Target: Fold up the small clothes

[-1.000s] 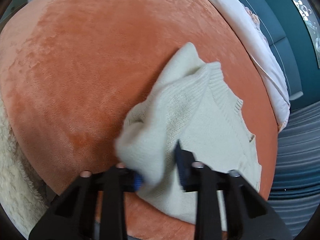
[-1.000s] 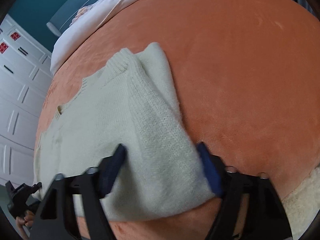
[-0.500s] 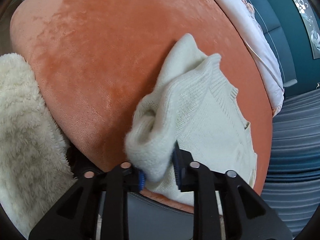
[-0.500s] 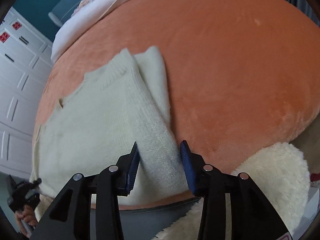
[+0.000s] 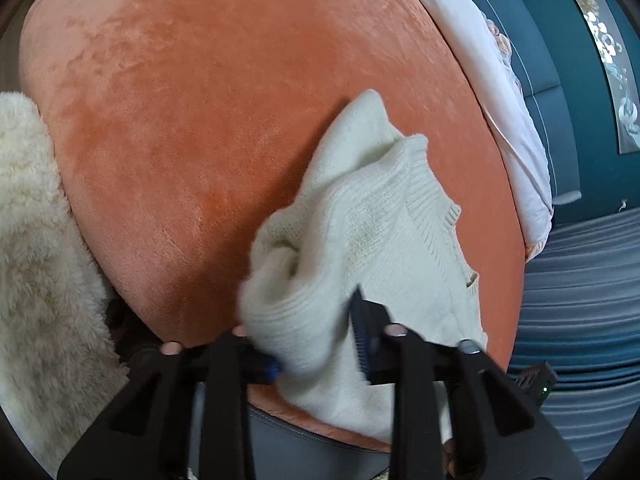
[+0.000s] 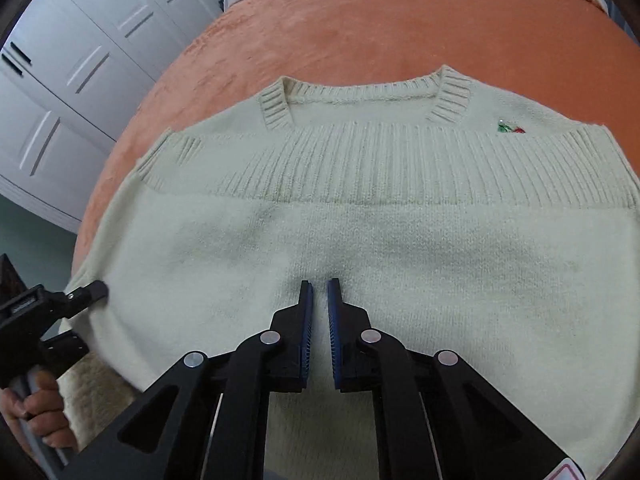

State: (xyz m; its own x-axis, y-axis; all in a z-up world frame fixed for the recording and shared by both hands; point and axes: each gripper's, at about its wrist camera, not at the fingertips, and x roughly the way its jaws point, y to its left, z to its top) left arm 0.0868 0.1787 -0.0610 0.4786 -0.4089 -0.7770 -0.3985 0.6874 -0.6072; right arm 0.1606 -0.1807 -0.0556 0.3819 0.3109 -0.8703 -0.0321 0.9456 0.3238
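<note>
At lower centre of the left view, the left gripper [image 5: 320, 340] pinches a bunched sleeve of the cream sweater [image 6: 360, 248] lying on the orange cushion [image 5: 200, 100], probably to fold it inward; the right gripper [image 6: 319, 300], almost closed, holds nothing

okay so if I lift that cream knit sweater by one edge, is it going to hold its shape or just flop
Probably flop: where the left gripper pinches the sweater, the knit bunches and sags in soft folds. It looks light and fluffy, so lifting should be easy. On the plush orange cover it may drag and cling rather than slide.
</note>
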